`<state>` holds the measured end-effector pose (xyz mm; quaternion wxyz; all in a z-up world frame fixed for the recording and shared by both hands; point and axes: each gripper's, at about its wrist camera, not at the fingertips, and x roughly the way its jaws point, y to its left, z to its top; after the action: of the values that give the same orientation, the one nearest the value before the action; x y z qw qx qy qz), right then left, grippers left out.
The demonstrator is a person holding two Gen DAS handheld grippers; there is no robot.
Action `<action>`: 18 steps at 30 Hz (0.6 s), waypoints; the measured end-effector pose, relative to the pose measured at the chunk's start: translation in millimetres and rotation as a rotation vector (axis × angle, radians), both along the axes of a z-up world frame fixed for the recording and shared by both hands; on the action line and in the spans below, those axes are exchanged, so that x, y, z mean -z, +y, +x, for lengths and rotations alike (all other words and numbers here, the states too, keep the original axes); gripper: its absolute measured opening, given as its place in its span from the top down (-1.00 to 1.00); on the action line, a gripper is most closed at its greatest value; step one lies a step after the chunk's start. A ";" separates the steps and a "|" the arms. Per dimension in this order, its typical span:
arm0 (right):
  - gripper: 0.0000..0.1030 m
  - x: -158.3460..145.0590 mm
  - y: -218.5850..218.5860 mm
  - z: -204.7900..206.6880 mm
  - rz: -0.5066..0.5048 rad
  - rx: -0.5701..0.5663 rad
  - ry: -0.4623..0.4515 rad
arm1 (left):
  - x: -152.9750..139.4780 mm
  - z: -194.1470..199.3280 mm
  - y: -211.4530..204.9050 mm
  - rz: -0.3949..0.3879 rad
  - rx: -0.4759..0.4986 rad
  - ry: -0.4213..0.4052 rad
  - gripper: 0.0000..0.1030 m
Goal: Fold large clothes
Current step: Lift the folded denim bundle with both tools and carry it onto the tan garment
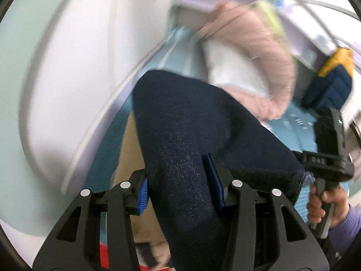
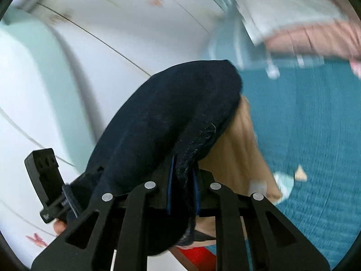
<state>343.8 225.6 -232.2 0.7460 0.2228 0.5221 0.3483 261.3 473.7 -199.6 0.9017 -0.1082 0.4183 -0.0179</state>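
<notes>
A dark navy denim garment (image 1: 185, 131) hangs bunched between both grippers, lifted above a teal bed cover (image 2: 304, 124). My left gripper (image 1: 180, 187) is shut on a thick fold of the garment, blue pads pressed on either side. My right gripper (image 2: 183, 187) is shut on a stitched hem of the same garment (image 2: 171, 113). The right gripper also shows in the left wrist view (image 1: 325, 158), held by a hand. The left gripper's body shows in the right wrist view (image 2: 45, 180). Both views are motion blurred.
A tan garment (image 2: 239, 149) lies on the cover under the navy one. A pink and white garment (image 1: 255, 67) lies farther back. A navy and yellow padded piece (image 1: 331, 79) sits at the right. White cabinets (image 2: 101, 33) stand behind. Something red (image 2: 196, 255) is below.
</notes>
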 end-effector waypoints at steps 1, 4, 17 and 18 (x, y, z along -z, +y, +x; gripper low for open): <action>0.73 17.1 0.5 -1.3 -0.019 0.003 0.030 | 17.9 -0.9 8.5 -0.006 -0.034 0.022 0.10; 0.61 43.9 -5.2 -4.4 -0.025 0.023 0.060 | 44.6 -11.1 25.1 -0.069 -0.087 0.008 -0.12; 0.29 12.3 -47.7 -7.1 -0.052 0.070 -0.042 | -18.3 -54.6 23.7 0.030 -0.147 -0.143 -0.52; 0.29 -1.2 -46.4 -10.3 -0.031 0.067 -0.082 | -30.8 -57.9 18.8 0.024 -0.143 -0.180 -0.54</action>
<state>333.5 179.2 -231.0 0.7813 0.2142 0.4888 0.3238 203.4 492.5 -168.8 0.9358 -0.1250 0.3270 0.0417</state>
